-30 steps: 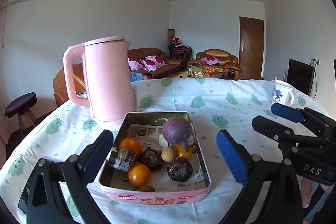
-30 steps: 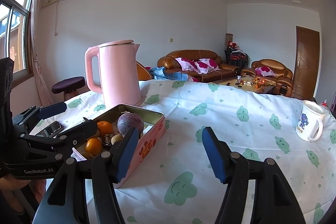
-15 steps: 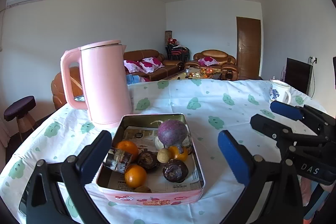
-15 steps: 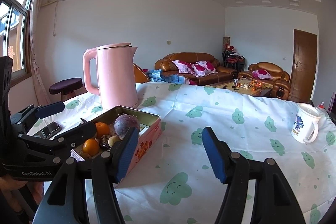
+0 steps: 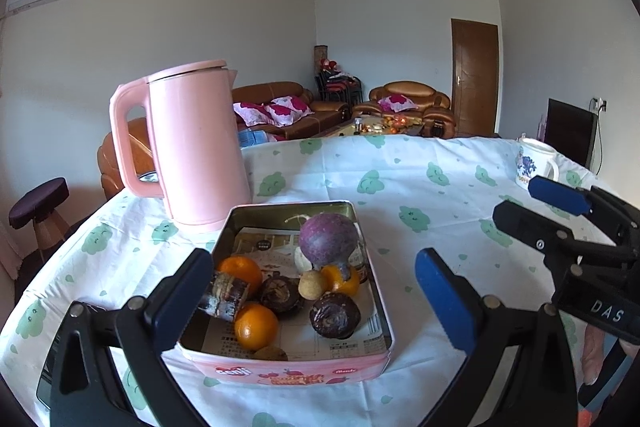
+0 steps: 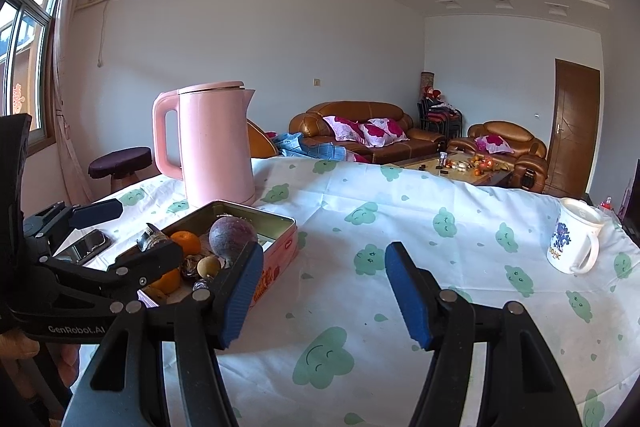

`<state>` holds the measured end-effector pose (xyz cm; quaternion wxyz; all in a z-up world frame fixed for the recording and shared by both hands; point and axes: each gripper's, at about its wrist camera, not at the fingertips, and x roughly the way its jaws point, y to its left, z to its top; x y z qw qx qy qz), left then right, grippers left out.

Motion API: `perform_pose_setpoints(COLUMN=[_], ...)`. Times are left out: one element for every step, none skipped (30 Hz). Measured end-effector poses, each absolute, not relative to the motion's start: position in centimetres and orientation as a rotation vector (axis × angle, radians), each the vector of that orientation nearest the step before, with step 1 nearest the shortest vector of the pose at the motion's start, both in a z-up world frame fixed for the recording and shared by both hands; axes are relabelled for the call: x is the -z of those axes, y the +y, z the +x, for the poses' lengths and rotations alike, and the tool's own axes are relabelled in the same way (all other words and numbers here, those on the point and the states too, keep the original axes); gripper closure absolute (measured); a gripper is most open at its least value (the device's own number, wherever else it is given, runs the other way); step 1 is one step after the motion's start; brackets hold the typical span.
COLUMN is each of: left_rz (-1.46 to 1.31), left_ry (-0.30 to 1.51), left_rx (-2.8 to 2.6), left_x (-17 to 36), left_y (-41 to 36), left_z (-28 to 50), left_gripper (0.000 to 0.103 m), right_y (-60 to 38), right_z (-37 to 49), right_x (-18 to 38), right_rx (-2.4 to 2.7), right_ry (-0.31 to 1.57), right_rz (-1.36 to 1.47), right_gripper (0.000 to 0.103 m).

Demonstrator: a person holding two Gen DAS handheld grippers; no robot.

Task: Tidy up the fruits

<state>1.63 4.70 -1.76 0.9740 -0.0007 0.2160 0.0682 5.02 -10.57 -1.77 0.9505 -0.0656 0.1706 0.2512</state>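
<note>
In the tin (image 5: 372,311) the purple fruit (image 5: 328,241) looks firm and smooth; grasp its round middle. Both the left gripper (image 5: 312,291) and the right gripper (image 6: 324,291) stand open, empty.

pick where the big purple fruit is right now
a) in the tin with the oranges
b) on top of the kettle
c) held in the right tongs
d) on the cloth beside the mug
a: the purple fruit sits in the open tin among the oranges, while both tongs hang open and empty.
</note>
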Motion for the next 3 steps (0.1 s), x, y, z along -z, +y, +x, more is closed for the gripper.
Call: perform_pose_setpoints(left_rz=[0.001, 0.001, 0.0], left_ry=[0.439, 0.44, 0.44], left_rx=[-0.136, -0.134, -0.133], left_x=[1.84, 1.86, 1.88], left_y=[4.64, 4.56, 4.54], left_z=[1.65, 1.67, 1.67], left_gripper=[0.0, 0.0, 0.0], right_y=[-10.63, -10.73, -10.85], right_z=[5.07, 5.11, 5.17], right_x=[1.79, 1.83, 1.86], right_rx=[-0.509, -0.506, -0.503], right_ry=[0.347, 0.349, 0.351], right_rz=[-0.134, -0.134, -0.133], right_gripper=[0.038, 0.038, 0.038])
